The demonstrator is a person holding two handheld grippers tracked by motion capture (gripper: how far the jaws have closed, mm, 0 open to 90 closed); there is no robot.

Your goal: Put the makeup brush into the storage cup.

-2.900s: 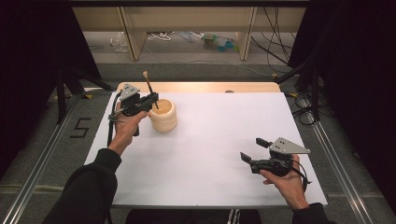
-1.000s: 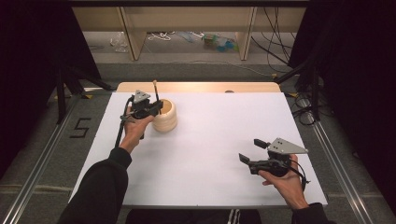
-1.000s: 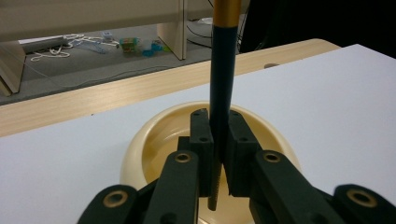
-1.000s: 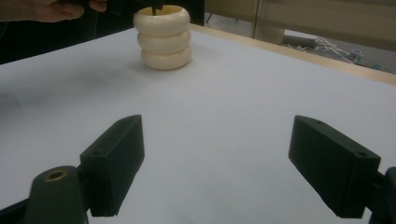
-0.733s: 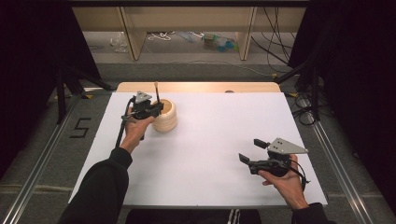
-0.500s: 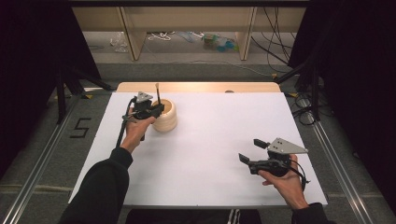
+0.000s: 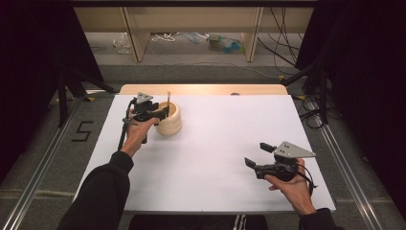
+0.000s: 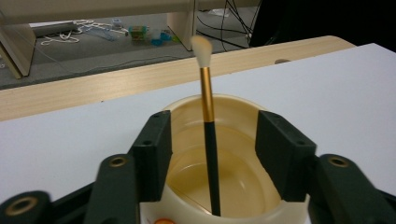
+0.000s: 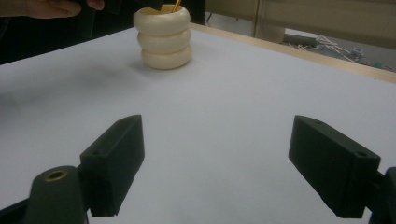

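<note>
Cream-coloured and ribbed, the holder [image 7: 169, 120] is standing at about ten o'clock on the white table [image 7: 215, 143], and the makeup brush [image 8: 208, 135] is now standing inside it, bristles up, leaning a little. About three seconds ago the left gripper [image 7: 163, 113] was holding this brush above the holder; one second ago the brush was already going down into it. Now, in the left gripper view, the jaws are standing wide on both sides of the black handle and are not touching it, so the brush is resting by itself on the bottom and the rim. This probably means that the placing step is finished and the left gripper only needs to be pulled away without knocking the handle.

In the high view the left gripper is hovering just at the nine o'clock side of the holder, almost over its rim.

The right gripper [image 7: 258, 155] is staying at about four o'clock on the table, well apart from the holder, as in the earlier pictures. Its jaws are spread wide and are holding nothing; in the right gripper view the holder is showing far off at eleven o'clock.
</note>
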